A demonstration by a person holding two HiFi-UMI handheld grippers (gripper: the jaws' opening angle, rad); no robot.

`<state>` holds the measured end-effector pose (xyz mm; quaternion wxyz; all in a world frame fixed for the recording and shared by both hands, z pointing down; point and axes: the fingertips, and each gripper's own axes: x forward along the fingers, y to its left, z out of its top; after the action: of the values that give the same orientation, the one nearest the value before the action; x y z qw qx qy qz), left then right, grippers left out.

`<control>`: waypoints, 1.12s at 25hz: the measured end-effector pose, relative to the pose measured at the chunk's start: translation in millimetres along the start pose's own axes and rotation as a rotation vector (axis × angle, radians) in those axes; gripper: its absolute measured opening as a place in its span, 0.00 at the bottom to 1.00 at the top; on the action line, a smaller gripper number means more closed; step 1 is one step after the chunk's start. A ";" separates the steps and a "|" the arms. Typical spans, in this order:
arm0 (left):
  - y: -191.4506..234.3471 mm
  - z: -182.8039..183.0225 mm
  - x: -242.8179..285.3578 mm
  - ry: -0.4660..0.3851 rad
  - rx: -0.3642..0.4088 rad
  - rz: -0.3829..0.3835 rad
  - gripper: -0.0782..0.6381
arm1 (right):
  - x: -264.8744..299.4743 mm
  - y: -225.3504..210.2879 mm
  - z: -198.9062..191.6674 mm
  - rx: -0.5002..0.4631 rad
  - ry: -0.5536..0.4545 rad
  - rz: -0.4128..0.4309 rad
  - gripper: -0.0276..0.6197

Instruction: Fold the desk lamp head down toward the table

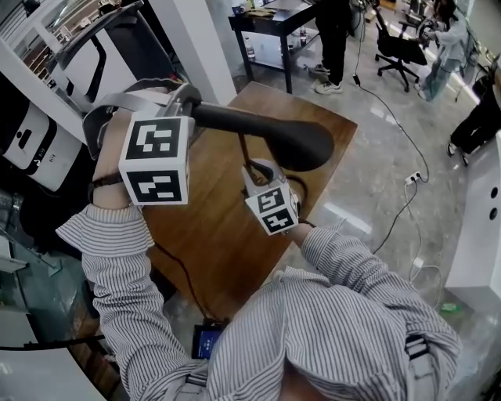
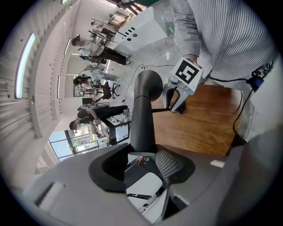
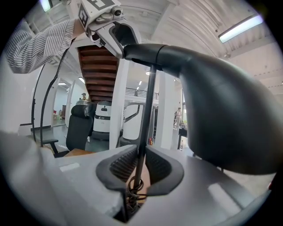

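A black desk lamp stands on the small wooden table (image 1: 219, 235). Its wide head (image 1: 301, 145) and thick neck (image 1: 227, 117) lie about level, above a thin upright stem (image 3: 145, 128). My left gripper (image 1: 186, 103) is shut on the rear end of the neck (image 2: 142, 119), which runs out between its jaws to the rounded head (image 2: 148, 84). My right gripper (image 1: 257, 171) sits lower, under the head, shut on the stem close to a coiled wire at its foot. In the right gripper view the head (image 3: 221, 110) looms at the right and the left gripper (image 3: 116, 37) shows at the top.
A black cord (image 1: 176, 270) runs off the table's near edge to a small black box with a blue screen (image 1: 208, 341). A white cabinet stands at the left. Beyond the table are a dark desk (image 1: 270, 23), people, an office chair and a floor cable (image 1: 403, 129).
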<state>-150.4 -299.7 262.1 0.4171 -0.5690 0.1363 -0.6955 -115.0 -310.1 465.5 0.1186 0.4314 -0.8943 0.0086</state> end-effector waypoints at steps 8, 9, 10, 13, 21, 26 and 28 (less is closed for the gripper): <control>3.6 4.1 -1.2 -0.062 -0.088 0.111 0.40 | -0.9 0.5 3.6 0.046 -0.018 0.014 0.13; 3.9 5.0 -1.5 -0.071 -0.107 0.132 0.41 | -1.6 0.6 3.6 0.050 -0.019 0.014 0.13; 4.1 5.4 -1.5 -0.078 -0.125 0.156 0.41 | -2.1 0.7 3.6 0.054 -0.022 0.013 0.13; 4.5 5.1 -0.5 -0.103 -0.198 0.241 0.43 | -4.7 0.2 4.0 0.063 -0.046 0.005 0.13; -9.5 -11.4 -4.6 -0.240 -0.607 0.496 0.42 | -21.9 12.6 1.0 0.069 -0.093 0.072 0.13; -58.4 3.2 18.9 -0.336 -0.852 0.442 0.32 | -37.7 18.1 -0.6 0.088 -0.098 0.118 0.13; -79.7 18.6 34.6 -0.385 -0.950 0.377 0.30 | -42.6 20.4 -0.1 0.101 -0.105 0.146 0.13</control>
<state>-167.6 -270.9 344.4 0.2488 -0.7776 0.4564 -0.3537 -105.2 -264.6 457.9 0.0489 0.3703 -0.9268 0.0397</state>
